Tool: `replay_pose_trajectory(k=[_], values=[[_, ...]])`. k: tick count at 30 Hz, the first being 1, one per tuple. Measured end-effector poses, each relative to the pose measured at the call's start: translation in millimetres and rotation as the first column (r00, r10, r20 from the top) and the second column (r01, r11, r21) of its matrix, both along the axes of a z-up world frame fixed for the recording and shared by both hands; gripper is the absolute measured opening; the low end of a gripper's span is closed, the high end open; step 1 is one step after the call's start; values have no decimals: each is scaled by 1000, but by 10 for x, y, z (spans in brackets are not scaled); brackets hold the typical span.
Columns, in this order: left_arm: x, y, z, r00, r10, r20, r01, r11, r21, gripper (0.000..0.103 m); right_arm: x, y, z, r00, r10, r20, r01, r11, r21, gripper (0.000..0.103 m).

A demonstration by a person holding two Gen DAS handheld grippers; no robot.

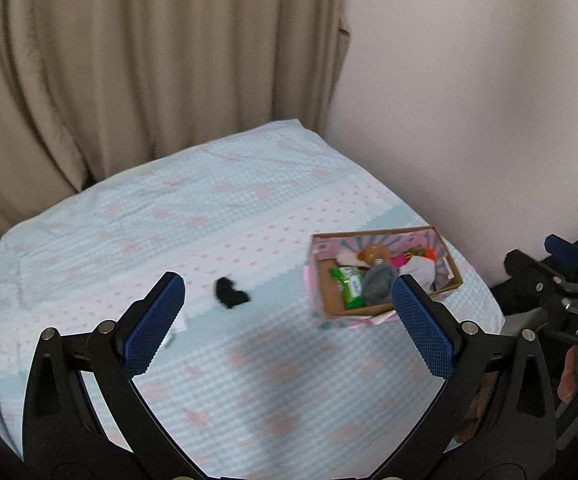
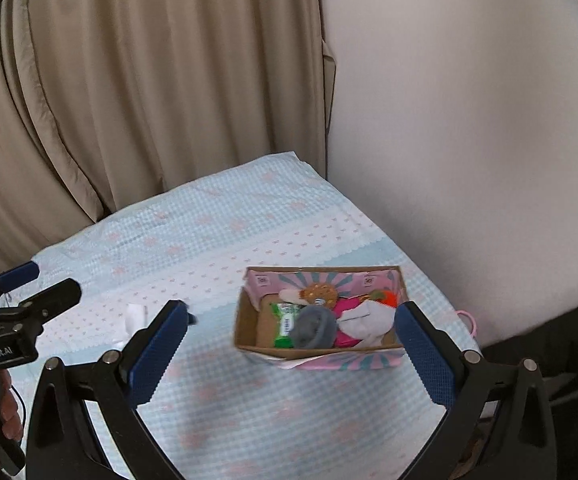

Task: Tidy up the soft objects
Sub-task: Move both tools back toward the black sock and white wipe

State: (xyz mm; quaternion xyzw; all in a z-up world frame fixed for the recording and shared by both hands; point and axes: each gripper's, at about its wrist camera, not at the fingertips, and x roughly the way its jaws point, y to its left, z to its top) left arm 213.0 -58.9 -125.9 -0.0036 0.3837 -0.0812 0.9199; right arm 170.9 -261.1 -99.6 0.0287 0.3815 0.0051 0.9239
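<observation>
**Two open grippers above a bed with a box of soft things**

Nearest in the left wrist view, the left gripper (image 1: 289, 320) hangs above the bed (image 1: 249, 380), its blue-padded jaws spread wide apart and holding nothing. In the right wrist view the right gripper (image 2: 291, 354) hovers likewise, jaws wide apart and empty. Each view shows the other gripper at its edge, with part of a hand (image 2: 7, 412) on the handle.

The bed is covered in a pale blue checked sheet with pink motifs. A little farther out, left of centre, a small black soft object (image 1: 231, 293) lies alone on the sheet, well apart from the box. A white tag (image 2: 135, 316) lies on the sheet near it.

To the right sits an open cardboard box (image 2: 249, 320) with pink and teal printed flaps. Inside lie a green packet (image 2: 285, 326), a grey rolled sock (image 2: 315, 326), a white cloth (image 2: 365, 322), something pink, something orange, and a brown round toy (image 2: 321, 293), all bunched together.

Farthest off, a beige curtain (image 1: 149, 60) hangs on the left and a plain white wall (image 1: 469, 100) stands on the right.
</observation>
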Motion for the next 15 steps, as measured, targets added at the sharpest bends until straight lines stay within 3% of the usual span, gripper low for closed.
replay_pose_trajectory(k=[9,15], values=[[-270,1027,-178,999,39,-11,-39,999,-8,103,-219,721,-40,999,-28,39,27,999,30,103],[-183,1517,-590,999,38,-19,-38,999,5,103,-74,1199,-284,999,7,46,-8,1000,19,103]])
